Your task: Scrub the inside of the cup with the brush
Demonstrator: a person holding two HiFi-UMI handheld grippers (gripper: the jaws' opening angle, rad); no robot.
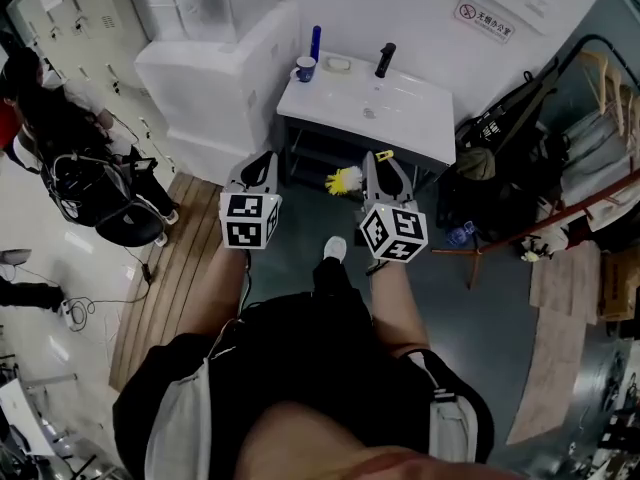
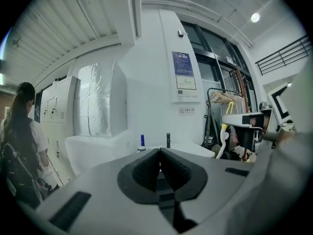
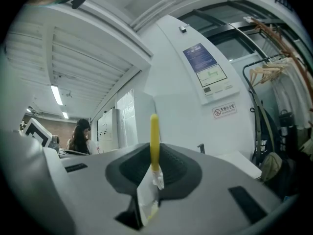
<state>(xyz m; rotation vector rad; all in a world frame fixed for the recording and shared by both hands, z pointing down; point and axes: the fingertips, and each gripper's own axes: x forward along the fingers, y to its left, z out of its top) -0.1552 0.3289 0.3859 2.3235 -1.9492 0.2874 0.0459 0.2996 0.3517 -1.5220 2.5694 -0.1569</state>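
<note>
Our right gripper (image 3: 154, 154) clamps the brush (image 3: 154, 130); our left gripper (image 2: 160, 153) is clenched, empty; we see the cup (image 1: 305, 68) at the far left corner of the counter (image 1: 410, 118), well apart from both

Quick count for you: two grippers in your hands, the left gripper (image 1: 262, 161) and the right gripper (image 1: 377, 160). One yellow brush (image 1: 345, 180). One white washstand (image 1: 410, 118), and on it one cup (image 1: 305, 68), one blue bottle (image 1: 315, 42) and one black faucet (image 1: 385, 60). One seated person (image 1: 45, 118) off to your left.
</note>
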